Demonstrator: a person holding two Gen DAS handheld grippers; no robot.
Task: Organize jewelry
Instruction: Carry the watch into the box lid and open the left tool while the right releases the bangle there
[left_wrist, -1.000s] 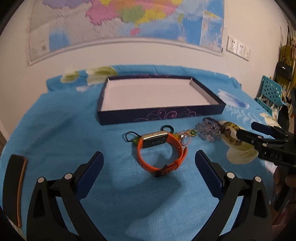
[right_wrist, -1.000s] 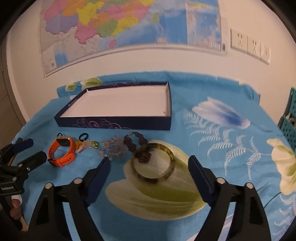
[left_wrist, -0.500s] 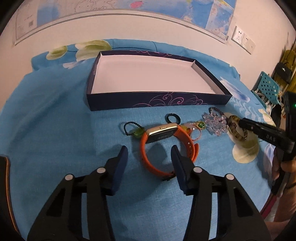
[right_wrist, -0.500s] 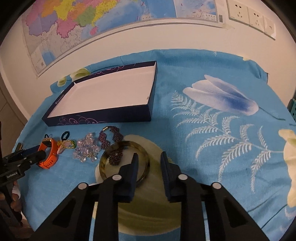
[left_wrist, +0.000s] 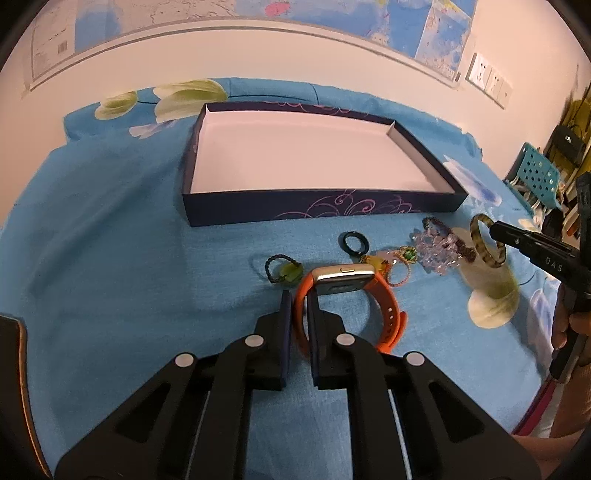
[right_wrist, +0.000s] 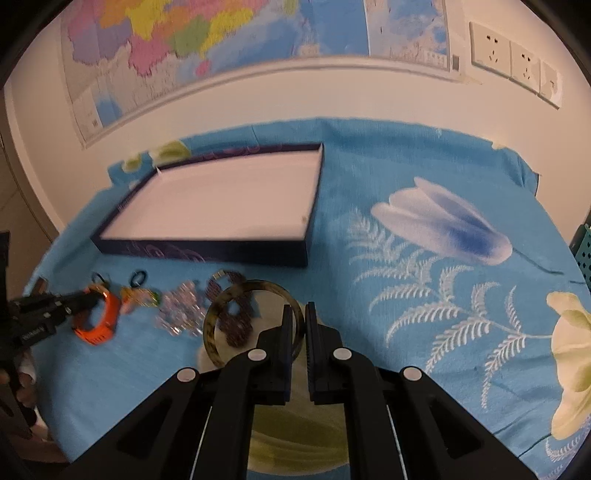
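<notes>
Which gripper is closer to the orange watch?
Left. The left gripper pinches the orange rubber-strapped watch; the right gripper grips the brown mottled bangle, farther along the row.

Wall map (right_wrist: 229, 48), sockets (right_wrist: 513, 59), teal crate (left_wrist: 537, 177)

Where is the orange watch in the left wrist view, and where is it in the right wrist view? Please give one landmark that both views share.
Left wrist view: the orange watch is at the lower centre, its strap between the jaws of the left gripper.
Right wrist view: the same watch is at the far left, in that gripper.
Shared landmark: the dark blue tray with a white inside lies behind the watch in both views.
</notes>
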